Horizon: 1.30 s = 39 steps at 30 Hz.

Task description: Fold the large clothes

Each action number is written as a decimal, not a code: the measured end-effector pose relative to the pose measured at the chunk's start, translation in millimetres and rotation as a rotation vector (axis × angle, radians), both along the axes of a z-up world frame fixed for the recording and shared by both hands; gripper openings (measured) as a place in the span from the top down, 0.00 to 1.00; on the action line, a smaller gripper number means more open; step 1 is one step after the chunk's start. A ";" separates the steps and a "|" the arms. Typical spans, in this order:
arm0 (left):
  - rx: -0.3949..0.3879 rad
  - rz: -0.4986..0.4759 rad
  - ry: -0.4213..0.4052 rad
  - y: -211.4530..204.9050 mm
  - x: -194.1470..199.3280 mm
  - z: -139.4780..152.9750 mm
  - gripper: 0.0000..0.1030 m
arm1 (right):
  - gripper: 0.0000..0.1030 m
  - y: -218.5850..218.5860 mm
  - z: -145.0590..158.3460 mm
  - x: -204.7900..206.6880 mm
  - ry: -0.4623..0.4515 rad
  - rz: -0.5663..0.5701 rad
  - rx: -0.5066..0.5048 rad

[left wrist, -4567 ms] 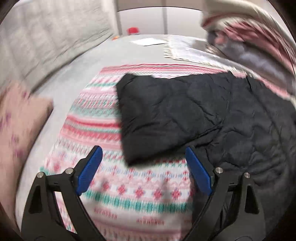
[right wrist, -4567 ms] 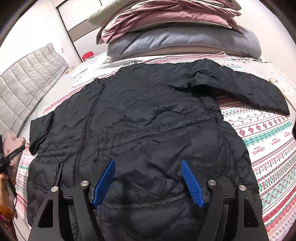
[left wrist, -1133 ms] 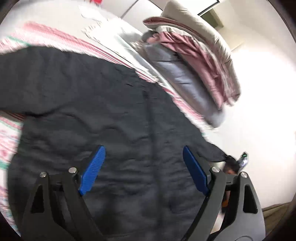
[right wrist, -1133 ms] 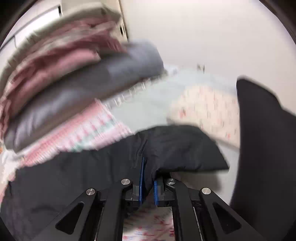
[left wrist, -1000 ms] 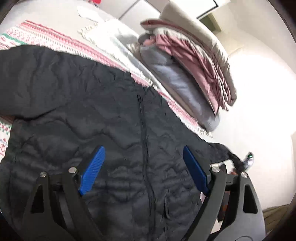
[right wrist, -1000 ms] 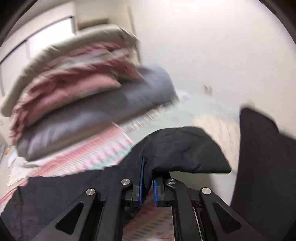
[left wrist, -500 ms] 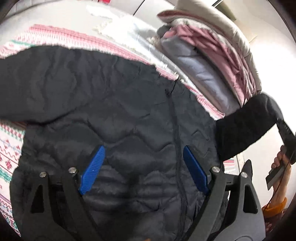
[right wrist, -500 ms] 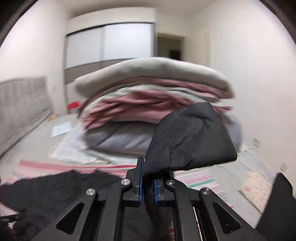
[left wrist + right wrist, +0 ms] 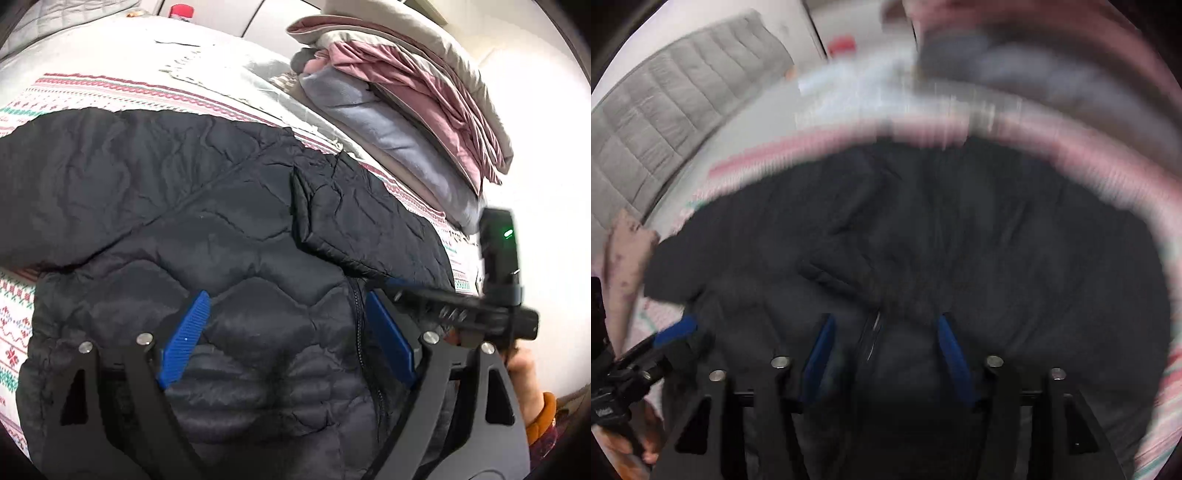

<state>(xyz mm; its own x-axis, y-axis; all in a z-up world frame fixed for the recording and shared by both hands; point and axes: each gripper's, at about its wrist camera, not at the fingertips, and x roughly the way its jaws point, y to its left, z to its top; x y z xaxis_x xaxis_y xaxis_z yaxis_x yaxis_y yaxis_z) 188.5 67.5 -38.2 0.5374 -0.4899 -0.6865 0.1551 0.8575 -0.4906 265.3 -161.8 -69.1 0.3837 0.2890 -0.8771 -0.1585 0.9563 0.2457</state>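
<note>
Left wrist: patterned bedspread (image 9: 110,92), stacked bedding (image 9: 406,92)

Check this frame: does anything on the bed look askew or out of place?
Only mid-fold untidiness. On the black jacket, the folded-in sleeve lies diagonally across the chest, its cuff edge crooked to the zipper; the other sleeve is spread out flat. Nothing looks torn or spilled.

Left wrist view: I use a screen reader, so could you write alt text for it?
A black quilted jacket lies spread on a patterned bedspread, its right sleeve folded across the chest. The open left claw hovers over the zipper, gripping nothing, while the right claw enters from the right. Folded bedding is stacked behind.
</note>
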 end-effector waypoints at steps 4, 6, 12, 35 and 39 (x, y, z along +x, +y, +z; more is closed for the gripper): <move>0.047 -0.052 -0.009 -14.2 13.7 -2.7 0.16 | 0.42 -14.7 -6.6 -12.9 -0.015 -0.004 0.042; 0.057 -0.081 -0.005 -25.2 27.9 -6.7 0.16 | 0.41 -38.3 2.5 -26.6 -0.066 -0.059 0.065; 0.027 -0.156 0.058 -76.8 89.2 -29.7 0.28 | 0.39 -114.8 12.8 -55.3 -0.225 -0.261 0.058; 0.226 -0.051 0.057 -89.0 36.1 -30.0 0.25 | 0.39 -216.3 -11.3 -66.5 -0.168 -0.584 -0.174; 0.264 -0.004 0.018 -73.1 8.9 -2.8 0.20 | 0.37 -201.8 15.7 -92.9 -0.197 -0.564 -0.126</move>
<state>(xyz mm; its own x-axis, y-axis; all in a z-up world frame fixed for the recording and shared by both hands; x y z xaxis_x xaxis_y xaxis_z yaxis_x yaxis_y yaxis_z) 197.4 -5.6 -41.0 0.5225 -0.2943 -0.8003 0.1517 0.9556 -0.2524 172.4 -363.6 -53.4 0.6060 -0.1069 -0.7882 0.3494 0.9260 0.1430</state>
